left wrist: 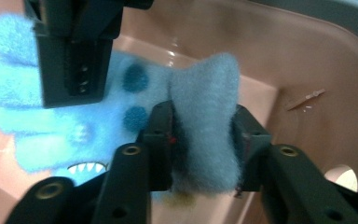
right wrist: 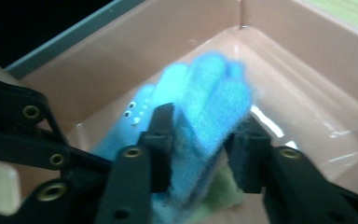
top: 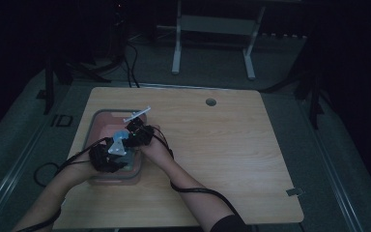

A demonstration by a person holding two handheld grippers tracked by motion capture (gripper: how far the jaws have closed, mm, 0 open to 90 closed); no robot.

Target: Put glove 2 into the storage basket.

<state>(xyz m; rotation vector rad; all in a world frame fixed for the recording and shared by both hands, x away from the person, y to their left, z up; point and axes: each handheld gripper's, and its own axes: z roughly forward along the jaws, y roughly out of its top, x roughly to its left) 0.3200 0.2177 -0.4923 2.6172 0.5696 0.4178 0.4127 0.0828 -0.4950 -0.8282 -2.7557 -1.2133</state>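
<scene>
Both claws' jaws flank the blue glove [left wrist: 121,112] inside the pink tub [left wrist: 279,42].

A dim room: grey carpet floor [top: 290,130], a wooden table [top: 232,159], a white desk frame [top: 176,43] behind.

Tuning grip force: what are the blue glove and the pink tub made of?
Glove: looks like fuzzy knit or fleece, matte; fibres stand off its edges and it bunches between the left gripper jaws. Exact fibre unclear.
Tub: likely moulded plastic, smooth and glossy; bright highlights on its floor, rounded corners, a grey rim.
</scene>
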